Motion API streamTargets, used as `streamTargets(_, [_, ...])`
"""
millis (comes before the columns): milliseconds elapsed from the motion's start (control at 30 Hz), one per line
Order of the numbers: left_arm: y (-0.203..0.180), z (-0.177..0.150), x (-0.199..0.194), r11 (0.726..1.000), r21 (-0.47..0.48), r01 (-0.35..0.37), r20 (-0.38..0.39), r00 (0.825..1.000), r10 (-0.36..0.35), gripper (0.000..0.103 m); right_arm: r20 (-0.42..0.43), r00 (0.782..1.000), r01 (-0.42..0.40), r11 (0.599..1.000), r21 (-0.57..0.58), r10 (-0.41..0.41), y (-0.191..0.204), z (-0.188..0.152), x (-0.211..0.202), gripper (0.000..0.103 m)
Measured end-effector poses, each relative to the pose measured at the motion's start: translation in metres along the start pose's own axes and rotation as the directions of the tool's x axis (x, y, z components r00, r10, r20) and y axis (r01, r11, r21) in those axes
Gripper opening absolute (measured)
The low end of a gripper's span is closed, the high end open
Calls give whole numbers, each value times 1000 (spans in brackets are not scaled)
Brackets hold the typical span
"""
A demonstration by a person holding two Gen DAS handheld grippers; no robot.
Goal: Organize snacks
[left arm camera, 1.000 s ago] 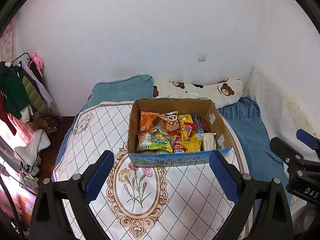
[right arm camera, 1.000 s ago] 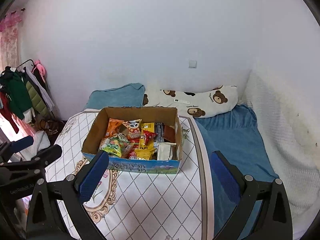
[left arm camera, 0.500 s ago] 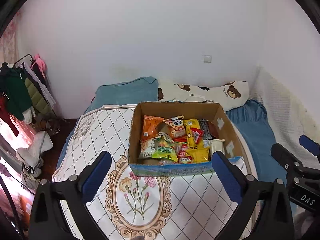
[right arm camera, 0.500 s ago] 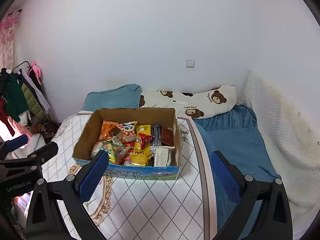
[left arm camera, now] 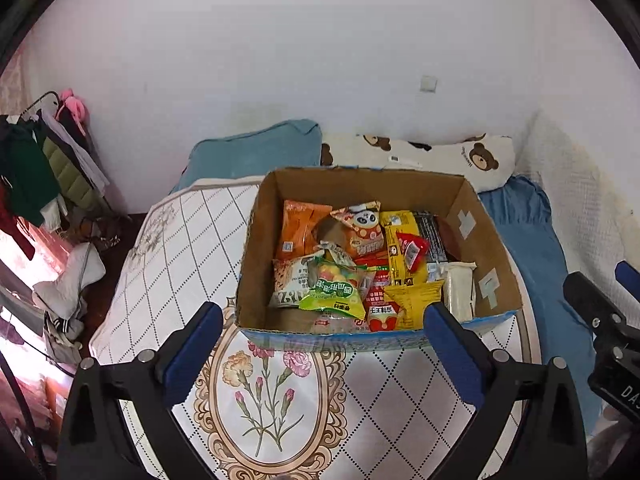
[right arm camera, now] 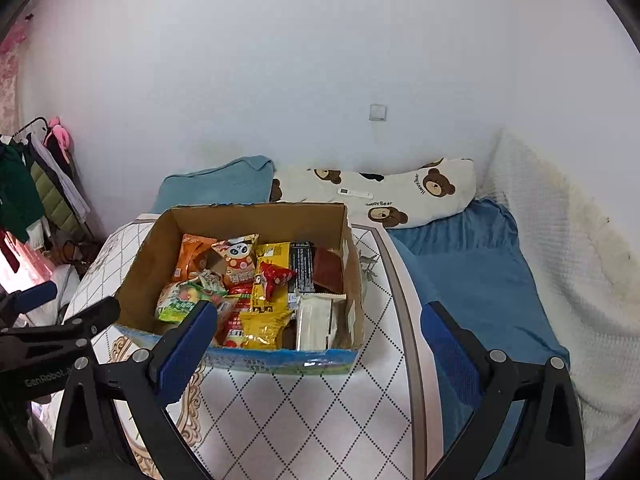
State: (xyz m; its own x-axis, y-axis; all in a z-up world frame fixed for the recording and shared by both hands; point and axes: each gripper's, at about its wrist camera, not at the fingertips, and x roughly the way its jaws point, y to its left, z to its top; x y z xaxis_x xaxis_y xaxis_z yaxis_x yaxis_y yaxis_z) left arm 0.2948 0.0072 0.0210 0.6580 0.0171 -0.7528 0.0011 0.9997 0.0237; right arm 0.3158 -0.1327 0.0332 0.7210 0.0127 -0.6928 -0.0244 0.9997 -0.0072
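Note:
An open cardboard box (left arm camera: 260, 248) (right arm camera: 140, 264) stands on a quilted floral mat on the bed. It holds several snack packets: an orange bag (left arm camera: 302, 228), a panda packet (left arm camera: 364, 226) (right arm camera: 238, 258), a green packet (left arm camera: 334, 292) (right arm camera: 180, 300), yellow packets (left arm camera: 412, 304) (right arm camera: 262, 324), a white bar (left arm camera: 458, 284) (right arm camera: 314, 320). My left gripper (left arm camera: 322, 354) is open and empty, just before the box's near wall. My right gripper (right arm camera: 318, 350) is open and empty, its left finger over the box's near left corner. Each gripper shows at the edge of the other view.
A bear-print pillow (left arm camera: 444, 156) (right arm camera: 400, 196) and a teal pillow (left arm camera: 256, 152) lie behind the box against the white wall. A blue sheet (right arm camera: 472, 272) covers the bed at right. A clothes rack (left arm camera: 36, 160) and a cluttered floor are at left.
Both grippers have moved forward toward the box, which now looks larger and nearer. Both stay open and empty.

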Motion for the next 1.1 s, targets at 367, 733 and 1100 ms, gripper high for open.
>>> streamTargets(367, [-5, 1, 17, 1000, 10, -2, -22, 1000, 2, 103, -40, 999, -26, 1000, 1, 26, 3, -3, 26, 103])
streamTargets(733, [-5, -1, 14, 1000, 18, 1, -9, 1000, -1, 103, -51, 998, -43, 999, 9, 43, 5, -8, 30, 103])
streamTargets(1100, [-3, -2, 13, 1000, 10, -3, -3, 1000, 3, 103, -55, 998, -43, 999, 14, 44, 1, -9, 28, 103])
